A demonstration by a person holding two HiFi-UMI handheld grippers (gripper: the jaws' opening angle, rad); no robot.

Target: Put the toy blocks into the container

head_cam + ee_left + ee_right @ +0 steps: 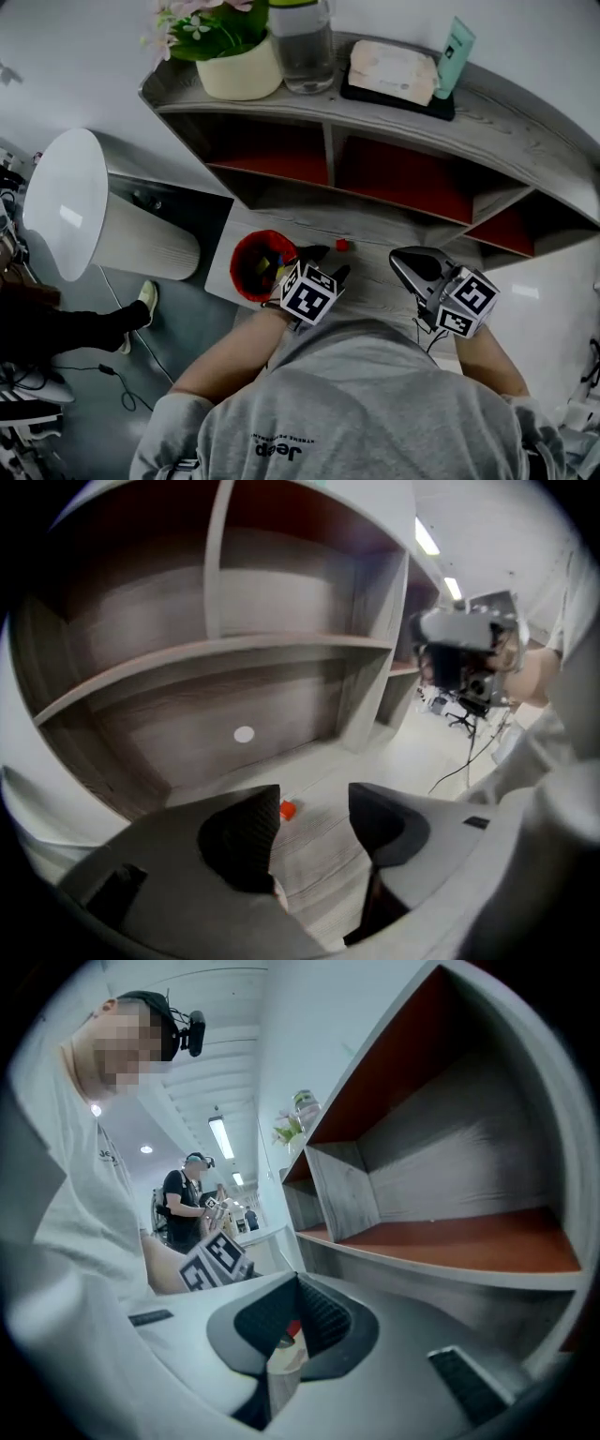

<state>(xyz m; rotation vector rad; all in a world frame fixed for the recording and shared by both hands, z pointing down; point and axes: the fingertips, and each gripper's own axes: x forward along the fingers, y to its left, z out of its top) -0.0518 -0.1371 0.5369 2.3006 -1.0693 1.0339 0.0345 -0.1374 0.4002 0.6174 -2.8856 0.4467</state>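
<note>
A red container [240, 255] with several coloured blocks inside stands at the left end of the pale wooden tabletop [375, 286]. A small red block [342, 246] [288, 809] lies on the table just right of it. My left gripper [328, 262] [314, 803] is open beside the container, angled down, with the red block a little ahead of its jaws and nothing between them. My right gripper [400, 260] [296, 1312] is further right, nearly level and pointing left, with its jaws together. A red sliver shows low between its pads; I cannot tell whether it is held.
A grey shelf unit [375, 169] with red-lined cubbies backs the table; on top are a flower pot [239, 70], a clear bottle [302, 47] and a tray [394, 75]. A white cylinder [84, 211] stands left. The table's left edge runs just past the container.
</note>
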